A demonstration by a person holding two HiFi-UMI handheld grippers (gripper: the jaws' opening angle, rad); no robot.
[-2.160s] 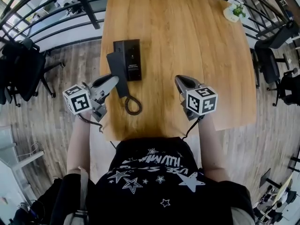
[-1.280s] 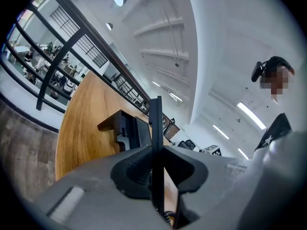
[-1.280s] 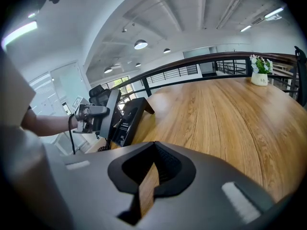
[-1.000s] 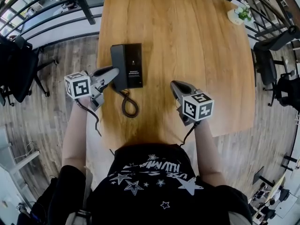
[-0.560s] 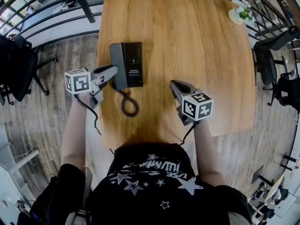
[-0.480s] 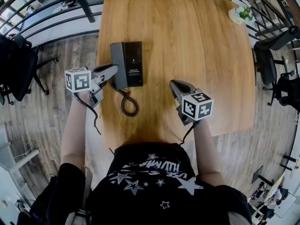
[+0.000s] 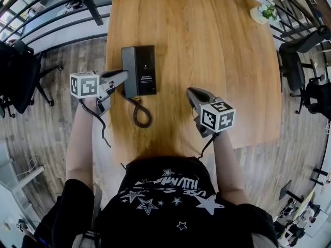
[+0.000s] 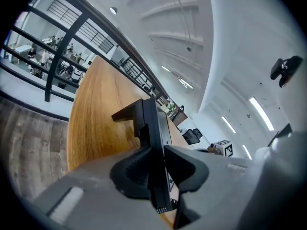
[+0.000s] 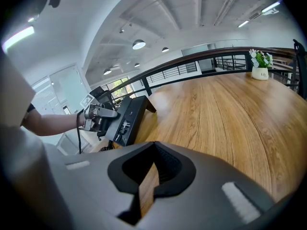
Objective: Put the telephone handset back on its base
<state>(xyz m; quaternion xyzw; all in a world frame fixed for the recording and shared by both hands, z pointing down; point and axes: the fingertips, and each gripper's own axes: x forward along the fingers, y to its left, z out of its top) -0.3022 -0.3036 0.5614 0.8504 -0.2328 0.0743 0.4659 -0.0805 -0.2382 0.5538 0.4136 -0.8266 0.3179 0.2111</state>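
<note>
Nearest, R gripper (image 7: 192,93) sits over near part of table (image 7: 207,45), well apart from phone; its 2 fingers pressed together, nothing between. Further out, L gripper (image 7: 122,77) pinches handset (image 7: 129,66) from side, 1 pad on each face. Handset lies along L part of base (image 7: 147,68), seated on it. Coiled cord (image 7: 140,115) loops back toward person. Far corner: potted plant (image 7: 262,12).

Black star-printed shirt (image 7: 170,203); grey left gripper (image 7: 124,77), right gripper (image 7: 191,91).
</note>
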